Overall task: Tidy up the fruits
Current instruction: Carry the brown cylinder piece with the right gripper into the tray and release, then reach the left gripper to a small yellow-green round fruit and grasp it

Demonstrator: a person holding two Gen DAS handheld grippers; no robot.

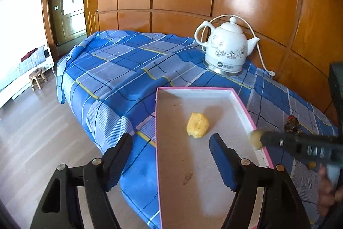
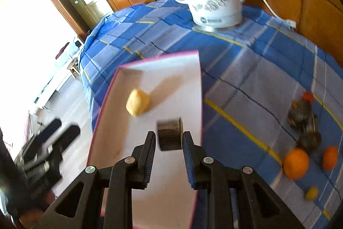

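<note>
A pink-rimmed white tray (image 1: 157,143) lies on the blue plaid tablecloth with one yellow fruit (image 1: 197,125) in it. My left gripper (image 1: 171,162) hangs open over the tray's near end, with nothing between its fingers. My right gripper (image 2: 169,134) is over the tray (image 2: 175,78), shut on a small stubby piece (image 2: 170,136) at its fingertips. That piece looks dark here and pale yellowish (image 1: 255,138) in the left wrist view, where the right gripper (image 1: 262,140) reaches in over the tray's right rim. The yellow fruit (image 2: 137,105) lies just ahead and to the left.
To the right of the tray on the cloth lie two oranges (image 2: 297,163) (image 2: 330,157), a small yellow-green fruit (image 2: 311,193) and dark fruits (image 2: 301,113). A white electric kettle (image 1: 227,46) with its cord stands at the back by the wooden wall. The table's edge drops to the floor at left.
</note>
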